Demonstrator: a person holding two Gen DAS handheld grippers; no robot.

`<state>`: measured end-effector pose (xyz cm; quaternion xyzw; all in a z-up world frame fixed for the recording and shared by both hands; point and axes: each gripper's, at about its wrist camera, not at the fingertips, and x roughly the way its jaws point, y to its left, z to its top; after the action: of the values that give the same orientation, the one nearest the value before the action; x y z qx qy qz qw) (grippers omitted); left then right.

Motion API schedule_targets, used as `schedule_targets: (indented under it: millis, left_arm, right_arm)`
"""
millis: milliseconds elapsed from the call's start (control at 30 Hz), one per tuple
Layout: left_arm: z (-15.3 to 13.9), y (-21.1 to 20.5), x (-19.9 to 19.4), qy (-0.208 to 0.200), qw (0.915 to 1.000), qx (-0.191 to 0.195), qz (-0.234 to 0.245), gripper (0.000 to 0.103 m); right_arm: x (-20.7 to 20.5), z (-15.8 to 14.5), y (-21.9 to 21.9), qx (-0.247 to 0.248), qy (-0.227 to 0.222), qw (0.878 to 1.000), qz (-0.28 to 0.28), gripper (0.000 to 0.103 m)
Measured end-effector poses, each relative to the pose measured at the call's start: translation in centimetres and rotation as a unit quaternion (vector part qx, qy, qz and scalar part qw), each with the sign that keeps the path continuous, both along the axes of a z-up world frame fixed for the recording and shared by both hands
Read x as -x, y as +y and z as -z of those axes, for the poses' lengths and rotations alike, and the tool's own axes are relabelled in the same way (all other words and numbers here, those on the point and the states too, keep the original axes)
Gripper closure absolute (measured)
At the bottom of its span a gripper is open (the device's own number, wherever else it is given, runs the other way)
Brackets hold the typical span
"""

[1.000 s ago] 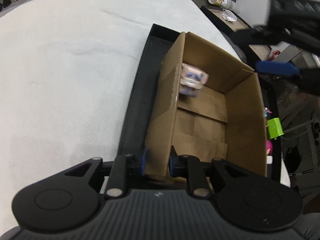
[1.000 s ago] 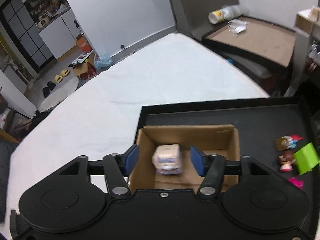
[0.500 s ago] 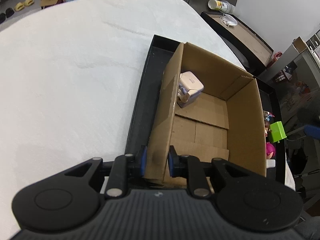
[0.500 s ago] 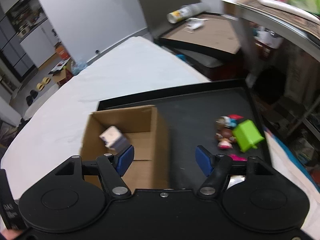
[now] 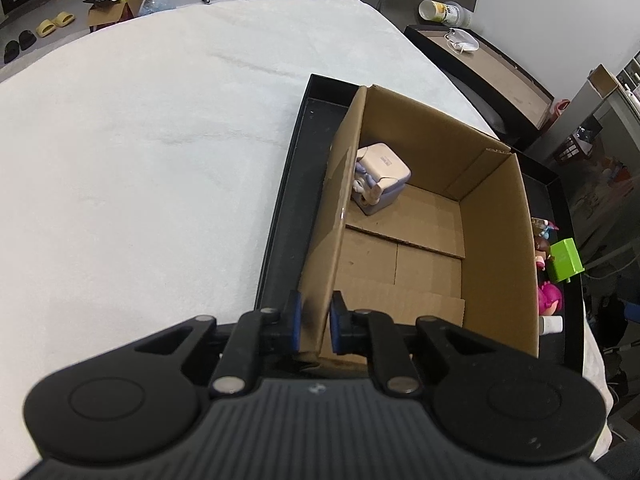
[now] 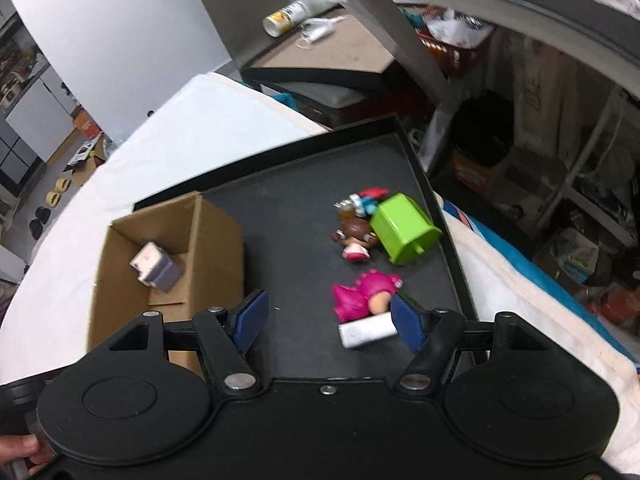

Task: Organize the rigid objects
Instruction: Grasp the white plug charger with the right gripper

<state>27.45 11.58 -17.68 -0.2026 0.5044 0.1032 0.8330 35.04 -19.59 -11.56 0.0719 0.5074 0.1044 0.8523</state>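
Note:
An open cardboard box stands on a black tray. A white and lilac toy lies inside the box at its far left corner. My left gripper is shut on the box's near left wall. My right gripper is open and empty above the tray. Near it lie a pink figure, a white block, a brown-haired doll, a small blue and red figure and a green cup on its side.
The tray sits on a white cloth-covered surface. Behind it is a low black table with a bottle and a mask. Cluttered shelves and a metal frame stand to the right.
My right gripper swung right from over the box to above the loose toys. The white and lilac toy, dropping a second ago, now rests in the box. My left gripper stays clamped.

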Motion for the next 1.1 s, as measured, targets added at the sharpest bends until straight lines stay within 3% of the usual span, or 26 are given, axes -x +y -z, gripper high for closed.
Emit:
schedule_targets:
  millis: [167, 267, 400, 600, 1100]
  left_arm:
    - [0.0, -0.3, 0.0, 0.004, 1.0000, -0.007, -0.002, 0.090]
    - [0.0, -0.5, -0.1, 0.006, 0.9999, -0.011, -0.003, 0.090]
    - [0.1, -0.6, 0.0, 0.012, 0.9998, -0.014, -0.008, 0.090]
    - [0.3, -0.8, -0.1, 0.020, 0.9995, -0.021, -0.010, 0.090]
    - [0.4, -1.3, -0.4, 0.031, 0.9989, -0.033, -0.015, 0.090]
  right_arm:
    - [-0.8, 2.6, -1.1, 0.006, 0.032, 0.999, 0.000, 0.034]
    - [-1.0, 3.9, -1.6, 0.004, 0.046, 0.999, 0.002, 0.024]
    - [-1.2, 5.6, -2.0, 0.000, 0.052, 0.999, 0.000, 0.020]
    - [-1.3, 7.8, -1.9, 0.002, 0.059, 0.998, -0.009, 0.020]
    - [-1.7, 9.6, -1.2, 0.036, 0.034, 0.998, -0.036, 0.020]
